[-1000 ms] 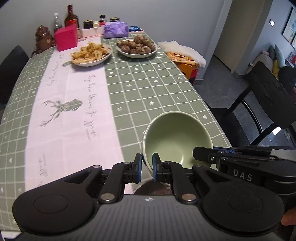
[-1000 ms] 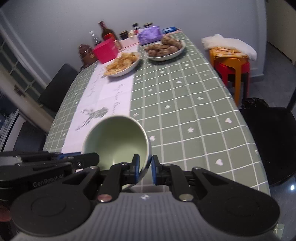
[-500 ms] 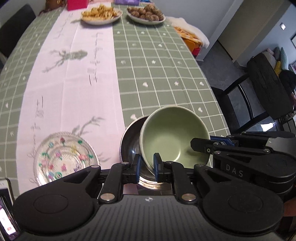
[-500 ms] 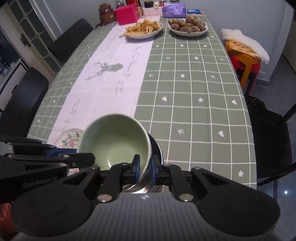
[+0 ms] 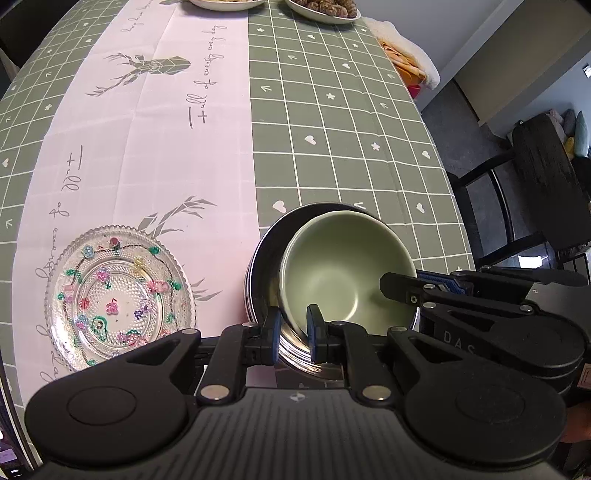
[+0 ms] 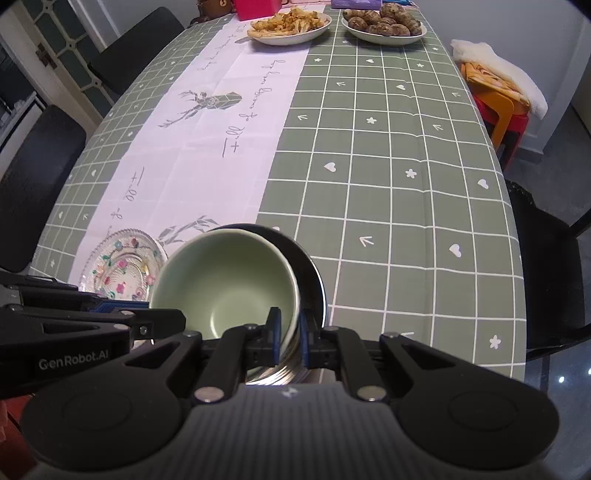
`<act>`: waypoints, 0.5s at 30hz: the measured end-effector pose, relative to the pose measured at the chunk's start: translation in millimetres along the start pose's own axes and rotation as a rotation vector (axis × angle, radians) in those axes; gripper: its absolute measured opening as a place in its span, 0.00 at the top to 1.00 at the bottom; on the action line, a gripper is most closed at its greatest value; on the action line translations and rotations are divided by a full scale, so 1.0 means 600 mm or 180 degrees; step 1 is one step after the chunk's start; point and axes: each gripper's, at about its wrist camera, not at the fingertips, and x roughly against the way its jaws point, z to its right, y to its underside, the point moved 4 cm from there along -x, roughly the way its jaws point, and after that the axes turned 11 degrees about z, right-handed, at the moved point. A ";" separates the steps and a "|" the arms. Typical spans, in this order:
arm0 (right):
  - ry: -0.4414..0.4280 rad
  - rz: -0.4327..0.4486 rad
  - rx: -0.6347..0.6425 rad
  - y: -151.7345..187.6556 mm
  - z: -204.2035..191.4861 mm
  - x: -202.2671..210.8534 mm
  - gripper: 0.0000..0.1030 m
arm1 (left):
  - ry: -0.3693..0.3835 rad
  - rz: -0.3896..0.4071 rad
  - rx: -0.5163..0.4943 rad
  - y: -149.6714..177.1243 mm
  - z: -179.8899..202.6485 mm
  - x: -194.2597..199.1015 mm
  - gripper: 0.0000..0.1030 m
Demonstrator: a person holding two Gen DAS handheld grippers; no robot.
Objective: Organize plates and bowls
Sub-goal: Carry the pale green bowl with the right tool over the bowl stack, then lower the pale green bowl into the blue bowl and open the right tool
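Both grippers hold a pale green bowl (image 5: 347, 273) (image 6: 225, 280) by its rim. It sits tilted inside a stack of dark, steel-sided bowls (image 5: 264, 254) (image 6: 312, 273) near the table's front edge. My left gripper (image 5: 293, 330) is shut on the bowl's near-left rim. My right gripper (image 6: 288, 330) is shut on its near-right rim. Each gripper also shows in the other's view, the right gripper (image 5: 402, 288) at the bowl's right side and the left gripper (image 6: 162, 321) at its left side. A clear glass plate with painted flowers (image 5: 118, 295) (image 6: 122, 262) lies just left of the stack.
The table (image 6: 388, 184) has a green checked cloth with a pink runner. Two plates of food (image 6: 290, 26) (image 6: 382, 26) stand at the far end. Dark chairs (image 6: 37, 173) (image 6: 546, 266) flank the table. An orange stool with cloth (image 6: 495, 99) stands at the far right.
Both grippers have carried the green bowl down and toward the near edge. It was above bare cloth and now rests tilted in the dark bowl stack, with the glass plate in view.
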 end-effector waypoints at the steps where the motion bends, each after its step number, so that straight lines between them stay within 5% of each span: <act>1: 0.0004 -0.0003 0.0023 0.001 -0.001 -0.001 0.92 | -0.0009 -0.0006 -0.0016 0.000 0.000 -0.002 0.85; 15: 0.0047 -0.0060 0.0111 0.002 -0.003 -0.013 0.92 | -0.0029 0.0024 -0.0092 -0.002 -0.001 -0.011 0.84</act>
